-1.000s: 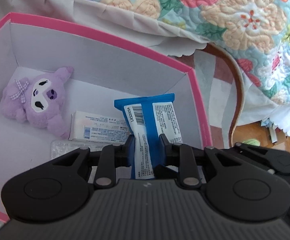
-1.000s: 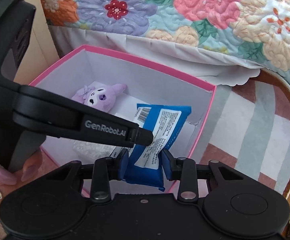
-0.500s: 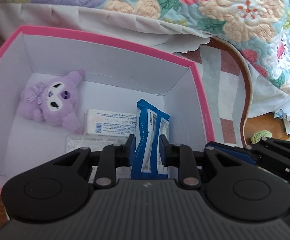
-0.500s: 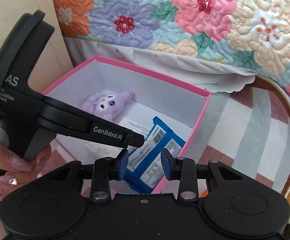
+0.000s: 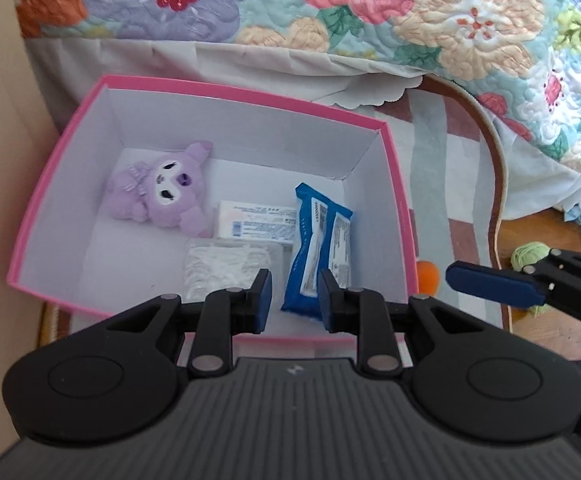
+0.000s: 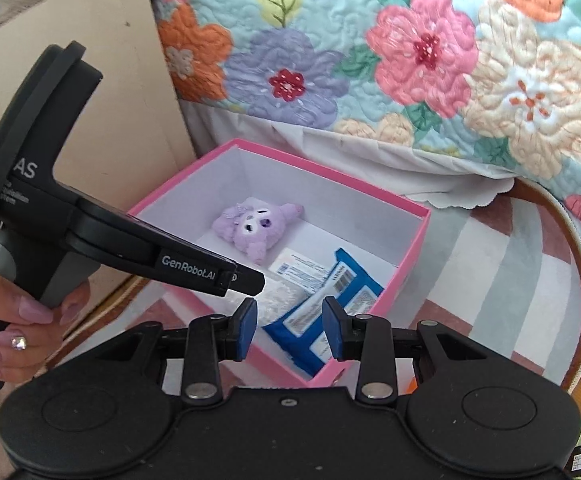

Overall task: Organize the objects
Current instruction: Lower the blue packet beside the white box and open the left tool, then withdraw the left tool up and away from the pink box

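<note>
Now blue pkt (image 5: 317, 257) lies inside pink box (image 5: 401, 216) at right wall, beside white carton (image 5: 256, 225), clear bag (image 5: 226, 266) & purple plush (image 5: 162, 188); L gripper (image 5: 295, 295) & R gripper (image 6: 290, 326) above near rim, jaws slightly apart, both empty.

Floral quilt (image 5: 410, 20), striped rug (image 6: 502, 280)

A pink box (image 5: 394, 168) with white inner walls is seen on a striped rug (image 5: 446, 184). Inside are laid a purple plush toy (image 5: 162, 188), a white carton (image 5: 256, 226), a clear packet (image 5: 226, 266) and a blue packet (image 5: 316, 248). The left gripper (image 5: 295, 300) is held above, pads apart, nothing between them.
</note>
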A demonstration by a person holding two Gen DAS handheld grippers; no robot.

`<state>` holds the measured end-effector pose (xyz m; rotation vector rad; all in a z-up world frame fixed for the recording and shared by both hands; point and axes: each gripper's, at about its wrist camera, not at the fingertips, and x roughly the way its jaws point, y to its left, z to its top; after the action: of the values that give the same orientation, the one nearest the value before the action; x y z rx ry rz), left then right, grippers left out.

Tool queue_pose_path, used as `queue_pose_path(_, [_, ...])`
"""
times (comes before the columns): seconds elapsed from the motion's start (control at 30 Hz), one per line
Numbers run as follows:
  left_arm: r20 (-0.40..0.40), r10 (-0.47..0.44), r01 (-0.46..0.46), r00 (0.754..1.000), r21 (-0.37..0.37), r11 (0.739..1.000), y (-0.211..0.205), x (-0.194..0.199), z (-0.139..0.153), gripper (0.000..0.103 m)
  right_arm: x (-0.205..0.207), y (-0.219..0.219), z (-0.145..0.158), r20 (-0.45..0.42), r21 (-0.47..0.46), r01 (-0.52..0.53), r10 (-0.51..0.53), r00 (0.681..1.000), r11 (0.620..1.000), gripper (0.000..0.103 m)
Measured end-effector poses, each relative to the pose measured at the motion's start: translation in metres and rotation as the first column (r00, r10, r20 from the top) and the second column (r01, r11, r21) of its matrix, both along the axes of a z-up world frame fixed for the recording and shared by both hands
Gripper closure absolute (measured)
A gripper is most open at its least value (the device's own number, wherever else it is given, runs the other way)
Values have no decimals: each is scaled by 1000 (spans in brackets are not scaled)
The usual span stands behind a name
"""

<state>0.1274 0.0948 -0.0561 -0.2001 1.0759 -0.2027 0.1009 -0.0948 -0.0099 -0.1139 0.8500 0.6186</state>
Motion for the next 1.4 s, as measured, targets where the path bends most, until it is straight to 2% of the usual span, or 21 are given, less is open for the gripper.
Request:
queue_pose_path(0.17, [31,-14,12,999,63,998,-1,-24,28,78,-16,-4,16,-5,10,-28,28,1000,1000,57])
queue_pose_path(0.33, [72,-21,16,997,71,997,0,-50,54,74,-31,-10,33,-9,28,-64,64,998,998,55])
queue_pose_path(0.43, [83,-17,9,996,90,996,-2,-65,66,67,-41,-14,42,1,27,-88,88,996,996,50])
queue_pose_path(0.57, [105,5,-18,994,117,993,1,-82,77,44,-58,-15,56,89,7,-122,121,989,993,43])
queue_pose_path(0.6, [105,17,-30,994,122,992,2,-85,78,41,-62,-15,60,109,1,-133,132,985,991,42])
queue_pose_path(0.8, [96,32,-45,995,133,990,2,-98,86,36,-74,-22,72,125,-10,-158,158,979,987,35])
queue_pose_path(0.93, [100,14,-29,995,148,989,-5,-111,92,32,-80,-30,74,106,-5,-149,149,983,989,32])
queue_pose_path(1.17, [86,-2,-12,996,157,988,-14,-124,93,28,-97,-43,73,95,-43,-127,131,987,991,15])
queue_pose_path(1.4, [67,-50,38,996,168,985,-33,-136,87,27,-110,-58,67,78,-54,-113,118,990,992,11])
